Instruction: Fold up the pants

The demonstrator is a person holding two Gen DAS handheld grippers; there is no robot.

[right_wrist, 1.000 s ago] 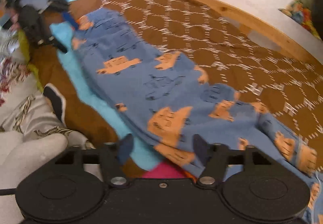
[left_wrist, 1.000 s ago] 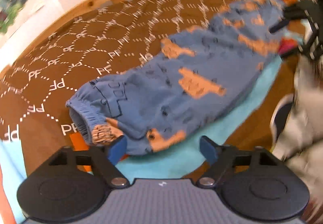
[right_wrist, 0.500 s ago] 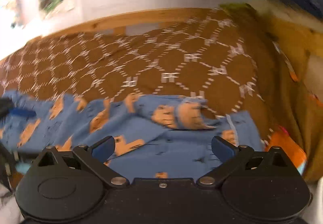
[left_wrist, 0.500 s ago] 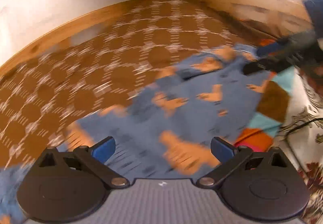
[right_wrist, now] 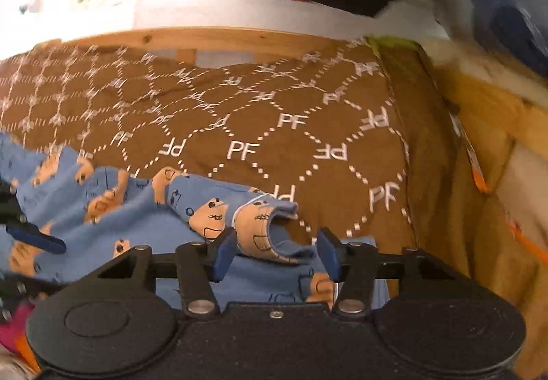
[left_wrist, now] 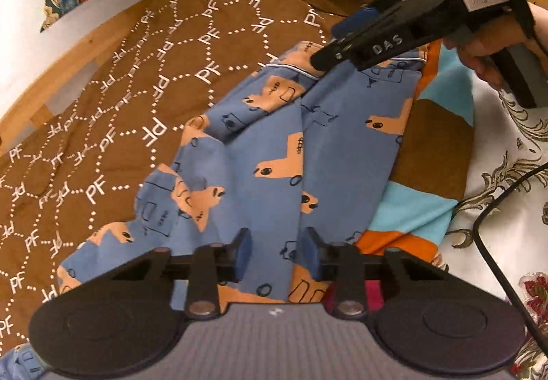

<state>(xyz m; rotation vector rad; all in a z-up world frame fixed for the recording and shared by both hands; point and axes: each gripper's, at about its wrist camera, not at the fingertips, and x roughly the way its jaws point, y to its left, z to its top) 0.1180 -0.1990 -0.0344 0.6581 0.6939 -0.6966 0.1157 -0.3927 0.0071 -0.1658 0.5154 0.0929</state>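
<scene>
Brown quilted bedspread (left_wrist: 144,78), stitched with white dotted hexagons and letters, fills the left of both views, and on it near the close edge lie the blue pants (left_wrist: 260,147) printed with orange figures, partly over a patchwork cloth (left_wrist: 428,154) of brown, turquoise and orange. In the left wrist view the pants run from the lower left up toward the right, rumpled, with one layer lapping the other along a lengthwise crease, so a first fold in half seems roughly made but untidy. The left gripper (left_wrist: 278,255) sits low at the near end of the garment, its jaws closing with blue cloth between the pads; I cannot tell whether they press on it yet. Farther right, the right gripper (left_wrist: 330,46), held by a person's hand (left_wrist: 486,48), reaches the far end by the white-piped hem. In the right wrist view the right gripper (right_wrist: 275,255) is about half open and closing, a curled orange-and-blue cuff (right_wrist: 255,231) standing between its pads without clear contact on either. As I judge it, the task is early to midway: both ends are being taken up, and the crosswise fold and smoothing remain to be done
</scene>
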